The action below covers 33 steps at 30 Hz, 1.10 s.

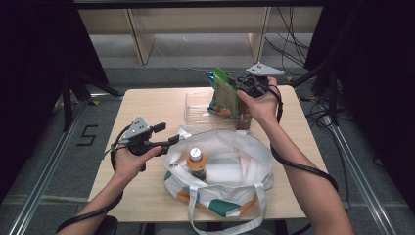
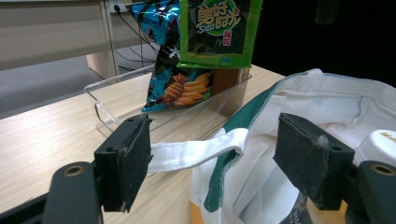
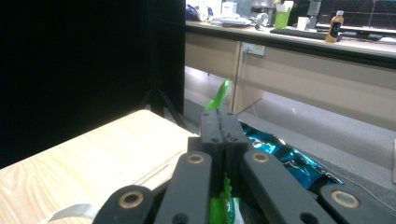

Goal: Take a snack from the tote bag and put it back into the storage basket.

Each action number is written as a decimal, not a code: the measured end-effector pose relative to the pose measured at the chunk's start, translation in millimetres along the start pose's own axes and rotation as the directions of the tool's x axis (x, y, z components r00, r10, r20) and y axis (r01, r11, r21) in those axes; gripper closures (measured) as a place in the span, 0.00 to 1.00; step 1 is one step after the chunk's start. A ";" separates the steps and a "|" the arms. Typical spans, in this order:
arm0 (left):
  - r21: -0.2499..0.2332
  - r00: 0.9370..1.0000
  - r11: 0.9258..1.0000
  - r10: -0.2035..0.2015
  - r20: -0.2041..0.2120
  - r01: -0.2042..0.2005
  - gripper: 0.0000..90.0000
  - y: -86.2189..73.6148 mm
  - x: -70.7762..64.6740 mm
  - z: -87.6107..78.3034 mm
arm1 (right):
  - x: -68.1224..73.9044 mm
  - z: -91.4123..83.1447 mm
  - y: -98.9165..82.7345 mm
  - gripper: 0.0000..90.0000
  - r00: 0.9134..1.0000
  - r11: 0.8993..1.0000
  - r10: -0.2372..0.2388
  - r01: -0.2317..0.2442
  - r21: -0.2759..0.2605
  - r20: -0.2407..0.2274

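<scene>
Left gripper (image 1: 166, 133): nearest in the left gripper view, where its two black jaws stand wide apart with nothing pressed between the pads; a white strap of the tote bag crosses behind the gap. In the high view the person's left hand (image 1: 129, 161) holds it just left of the bag, pointing toward the bag's rim.
Tote bag (image 1: 230, 169): white cloth with green and orange trim, standing open on the near half of the table, its handles hanging over the front edge.
Bottle (image 1: 196, 164): orange-capped with a white label on the cap, upright inside the bag, at its left side.
Right gripper (image 1: 241, 87): held by the right hand (image 1: 262, 104) at the far side of the table; in the right gripper view its jaws are closed flat together on a thin green edge.
Green snack packet (image 1: 225, 93): pinched by the right gripper at its top edge, hanging upright above the clear tray; in the left gripper view it hangs in front of the chip bag.
Chip bag (image 2: 180, 79): dark blue with pictured chips, leaning upright in the tray behind the green packet.
Clear tray (image 1: 198, 108): transparent plastic bin on the far middle of the table, just beyond the tote bag.
Table (image 1: 147, 105): light wood top.
</scene>
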<state>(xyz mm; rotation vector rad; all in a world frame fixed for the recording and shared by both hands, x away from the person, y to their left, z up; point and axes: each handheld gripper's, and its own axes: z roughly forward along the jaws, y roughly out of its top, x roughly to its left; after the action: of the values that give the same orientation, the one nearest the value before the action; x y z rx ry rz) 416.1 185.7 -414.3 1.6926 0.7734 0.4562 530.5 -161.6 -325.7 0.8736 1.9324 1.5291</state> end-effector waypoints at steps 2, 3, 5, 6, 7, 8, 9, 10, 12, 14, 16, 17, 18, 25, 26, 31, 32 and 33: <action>0.001 1.000 1.000 0.000 0.000 0.000 0.29 0.0 -0.1 0.1 | -1.8 2.0 0.9 1.00 1.000 1.000 -0.029 0.029 -0.009 -0.003; 0.000 1.000 1.000 0.002 0.001 -0.002 0.29 0.2 -0.1 0.1 | -1.2 2.3 1.0 1.00 1.000 1.000 -0.023 0.023 -0.010 0.001; 0.000 1.000 1.000 0.003 0.001 -0.003 0.29 0.4 -0.2 -0.1 | -0.5 4.3 1.5 1.00 1.000 1.000 -0.018 0.018 -0.006 -0.007; 0.000 1.000 1.000 0.004 0.002 -0.004 0.29 0.4 -0.2 0.0 | -0.9 5.4 1.6 1.00 1.000 1.000 -0.024 0.024 -0.007 -0.008; 0.001 1.000 1.000 0.005 0.003 -0.005 0.29 0.4 -0.2 0.0 | 0.8 5.2 1.4 1.00 1.000 1.000 -0.003 0.003 0.004 -0.008; 0.001 1.000 1.000 0.006 0.003 -0.006 0.29 0.4 -0.2 0.0 | 0.2 7.1 1.2 1.00 1.000 1.000 -0.013 0.013 -0.011 -0.007; 0.002 1.000 1.000 0.007 0.004 -0.007 0.29 0.4 -0.1 0.0 | -0.2 7.7 1.4 1.00 1.000 1.000 -0.015 0.015 0.002 -0.013; 0.002 1.000 1.000 0.006 0.003 -0.006 0.29 0.3 -0.2 0.0 | -0.7 9.1 1.1 1.00 1.000 1.000 -0.027 0.027 -0.009 -0.004; 0.001 1.000 1.000 0.003 0.002 -0.003 0.29 0.3 -0.1 0.0 | -0.4 10.3 1.3 1.00 1.000 1.000 -0.013 0.013 0.002 -0.006; 0.000 1.000 1.000 0.002 0.001 -0.002 0.29 0.4 -0.1 0.0 | -0.8 13.0 1.5 1.00 1.000 1.000 -0.018 0.018 -0.006 -0.009; 0.000 1.000 1.000 0.003 0.002 -0.003 0.29 0.4 -0.1 0.0 | -0.7 14.7 2.0 1.00 1.000 1.000 -0.026 0.026 -0.001 -0.008; 0.001 1.000 1.000 0.003 0.002 -0.003 0.29 0.4 -0.1 0.0 | -0.3 15.5 2.0 1.00 1.000 1.000 -0.021 0.021 0.000 -0.008; 0.000 1.000 1.000 0.003 0.002 -0.003 0.29 0.3 -0.2 0.0 | 0.2 15.9 2.1 1.00 1.000 1.000 -0.010 0.010 0.005 -0.013; 0.001 1.000 1.000 0.006 0.004 -0.006 0.29 0.3 -0.1 0.3 | -1.3 20.5 2.1 1.00 1.000 1.000 -0.017 0.017 0.000 -0.006; 0.001 1.000 1.000 0.006 0.004 -0.006 0.29 0.2 -0.2 0.3 | -2.2 21.0 2.2 1.00 0.999 0.999 -0.032 0.032 -0.006 0.003; 0.000 1.000 1.000 0.001 0.002 -0.001 0.29 0.2 0.0 0.3 | -3.0 25.1 2.2 1.00 1.000 1.000 -0.021 0.021 -0.001 0.001; -0.001 1.000 1.000 0.001 0.002 -0.001 0.29 0.1 0.0 0.3 | -3.8 25.5 2.6 1.00 1.000 1.000 -0.023 0.023 0.005 -0.005; -0.001 1.000 1.000 -0.005 0.003 0.005 0.29 -0.1 -0.4 0.4 | -3.3 25.8 2.7 1.00 1.000 1.000 -0.005 0.005 0.010 -0.004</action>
<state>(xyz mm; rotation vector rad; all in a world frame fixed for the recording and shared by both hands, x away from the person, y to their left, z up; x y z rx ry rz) 416.1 185.1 -414.5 1.6898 0.7751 0.4499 552.1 -147.3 -328.9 0.8701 1.9449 1.5210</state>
